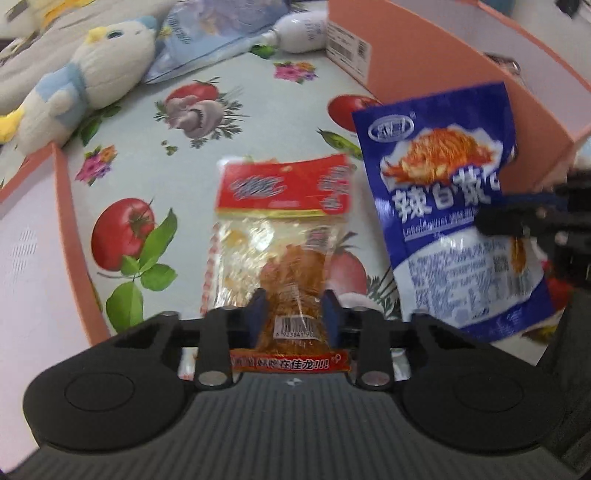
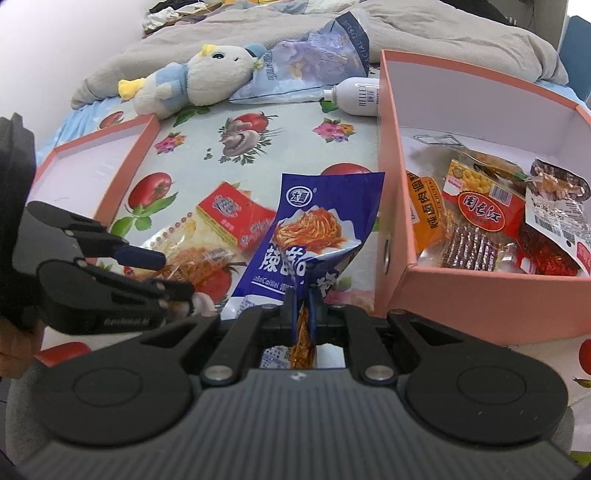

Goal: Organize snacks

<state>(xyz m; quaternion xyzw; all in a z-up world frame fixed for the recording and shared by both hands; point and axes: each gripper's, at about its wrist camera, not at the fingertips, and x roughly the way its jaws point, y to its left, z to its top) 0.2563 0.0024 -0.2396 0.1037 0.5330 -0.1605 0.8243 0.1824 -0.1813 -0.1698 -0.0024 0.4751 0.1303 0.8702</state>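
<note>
left gripper (image 1: 294, 310): clamped on red-label snack packet (image 1: 280, 236), frame centre | right gripper (image 2: 303, 306): clamped on blue kimchi pouch (image 2: 314, 229) | pink box (image 2: 480, 295): right, holding snacks

Plush duck (image 2: 199, 79), cream and blue, lying on side at far edge of vegetable-print tablecloth (image 2: 295, 147). Tissue pack (image 2: 314, 62) just behind it, white bottle (image 2: 356, 96) on side nearby. Grey blanket (image 2: 443, 33) rumpled beyond.

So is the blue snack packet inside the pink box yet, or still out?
Out. The blue packet hangs pinched in the right gripper, left of the pink box wall.
</note>
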